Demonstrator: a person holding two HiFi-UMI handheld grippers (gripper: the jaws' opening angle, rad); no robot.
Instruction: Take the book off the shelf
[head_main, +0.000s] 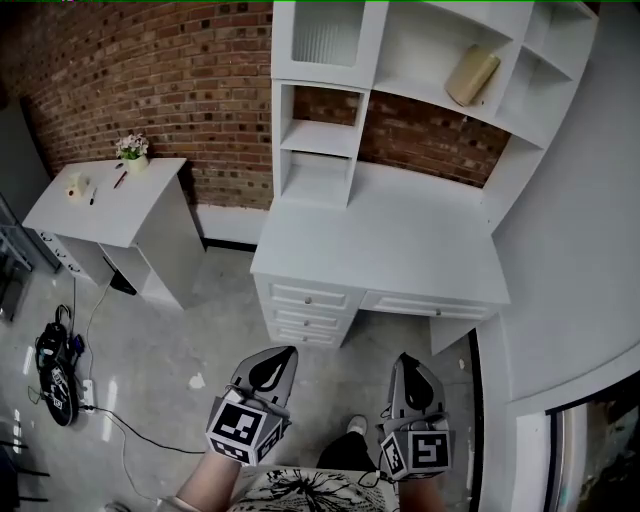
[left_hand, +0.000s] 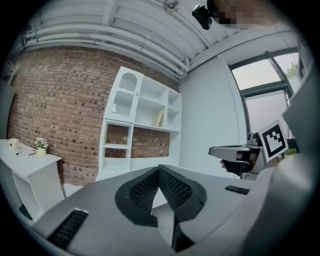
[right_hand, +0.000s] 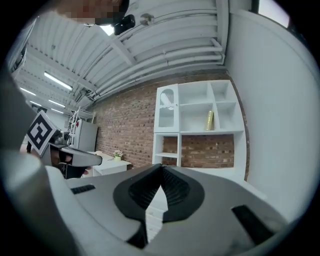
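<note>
A tan book (head_main: 472, 75) leans tilted in an upper compartment of the white shelf unit (head_main: 330, 130) above the white desk (head_main: 380, 250). It also shows far off as the book (left_hand: 159, 119) in the left gripper view and the book (right_hand: 210, 120) in the right gripper view. Both grippers hang low in front of the desk, well short of the shelves. My left gripper (head_main: 283, 352) is shut with nothing in it, its tips meeting at the left gripper's tip (left_hand: 159, 170). My right gripper (head_main: 405, 358) is shut too and empty, right gripper's tip (right_hand: 162, 167).
A small white side table (head_main: 100, 205) with a flower pot (head_main: 132, 150) stands at the left by the brick wall. Cables and a black device (head_main: 55, 375) lie on the floor at the far left. Desk drawers (head_main: 305, 300) face me. A white wall (head_main: 580, 250) bounds the right.
</note>
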